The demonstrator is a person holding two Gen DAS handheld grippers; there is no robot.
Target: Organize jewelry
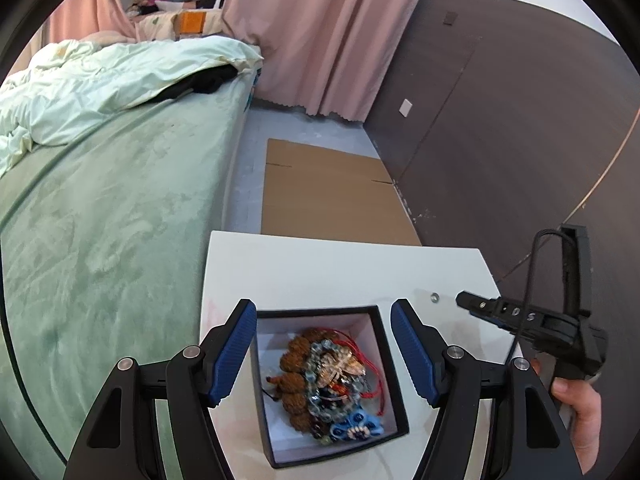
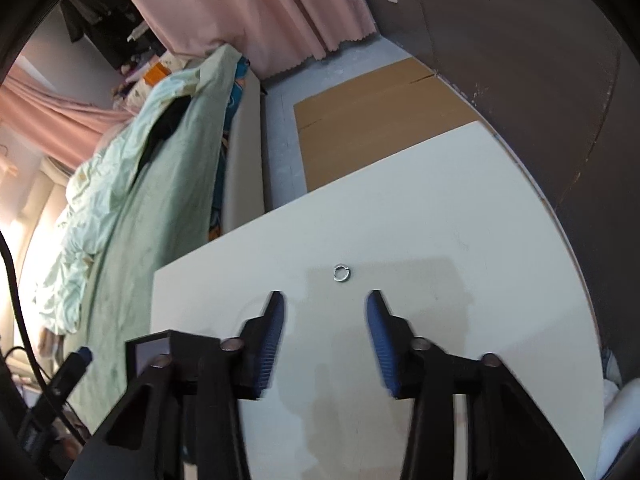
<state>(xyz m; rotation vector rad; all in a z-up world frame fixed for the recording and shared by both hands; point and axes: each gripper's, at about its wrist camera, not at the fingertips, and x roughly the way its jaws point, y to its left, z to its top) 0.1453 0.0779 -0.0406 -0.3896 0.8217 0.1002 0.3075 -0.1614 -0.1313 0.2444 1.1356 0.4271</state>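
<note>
A black box with a white lining point(image 1: 394, 364) sits on the white table point(image 1: 340, 272). It holds a heap of jewelry point(image 1: 324, 384): brown bead bracelets, clear bead strands, red cord and a blue charm. My left gripper point(image 1: 324, 308) is open and empty, its blue pads on either side of the box, above it. A small silver ring point(image 2: 342, 273) lies on the table, also in the left wrist view point(image 1: 435, 298). My right gripper point(image 2: 326, 300) is open and empty, just short of the ring. It shows in the left wrist view point(image 1: 464, 300) too. A corner of the box point(image 2: 154, 350) shows at the right view's lower left.
A bed with a green sheet point(image 1: 100, 220) and a pale duvet point(image 1: 100, 80) lies left of the table. Flat cardboard point(image 1: 328, 192) lies on the floor beyond the table. A dark wall panel point(image 1: 500, 140) runs along the right, pink curtains point(image 1: 320, 32) behind.
</note>
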